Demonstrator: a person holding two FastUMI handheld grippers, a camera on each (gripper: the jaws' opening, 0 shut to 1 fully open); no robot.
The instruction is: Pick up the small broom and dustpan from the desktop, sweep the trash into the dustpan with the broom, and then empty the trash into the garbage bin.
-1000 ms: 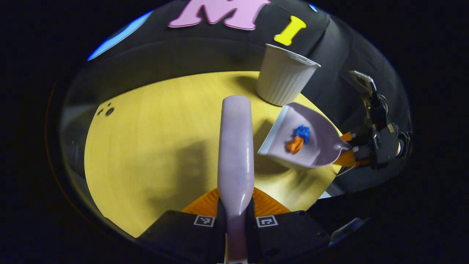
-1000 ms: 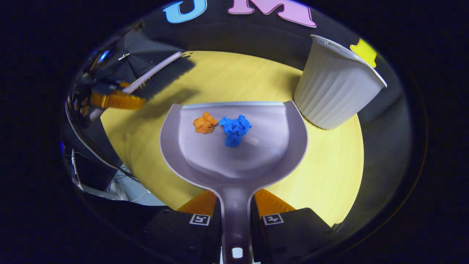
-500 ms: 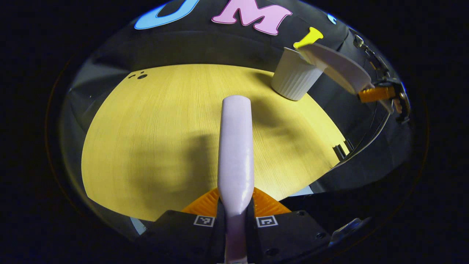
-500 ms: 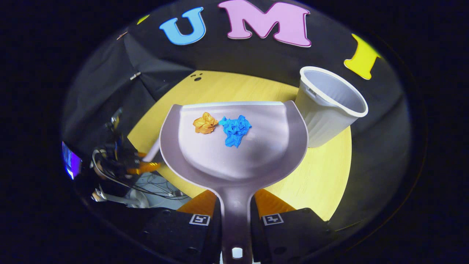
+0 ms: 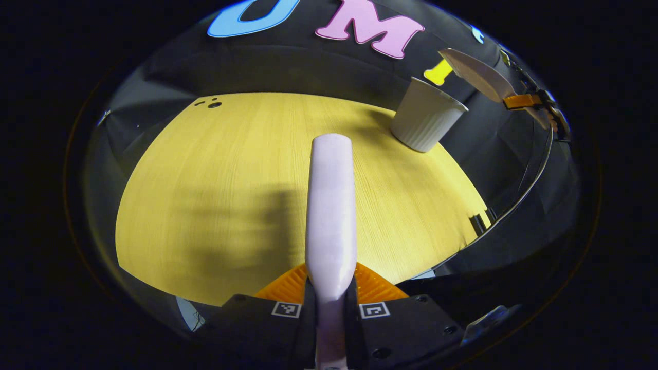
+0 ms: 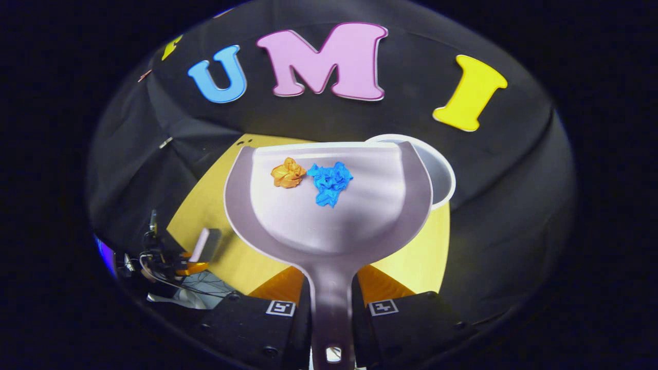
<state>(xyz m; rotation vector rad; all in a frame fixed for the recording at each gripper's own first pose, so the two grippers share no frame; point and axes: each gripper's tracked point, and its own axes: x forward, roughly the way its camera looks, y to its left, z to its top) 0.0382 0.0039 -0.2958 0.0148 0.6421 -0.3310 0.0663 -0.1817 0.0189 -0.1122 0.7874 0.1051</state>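
Dustpan (image 6: pixel 329 205) is clamped by its handle in the right gripper (image 6: pixel 331 308), raised above the worktop (image 6: pixel 406 262), front edge over the bin's (image 6: pixel 437 174) rim. Orange scrap (image 6: pixel 288 172) and blue scrap (image 6: pixel 329 182) sit in the pan, touching each other, near the front edge. Left gripper (image 5: pixel 331 303) is clamped on the broom (image 5: pixel 331 205), which is held over the worktop (image 5: pixel 205 195), well apart from the bin (image 5: pixel 426 121). Left gripper view: dustpan (image 5: pixel 475 72) up high beside the bin.
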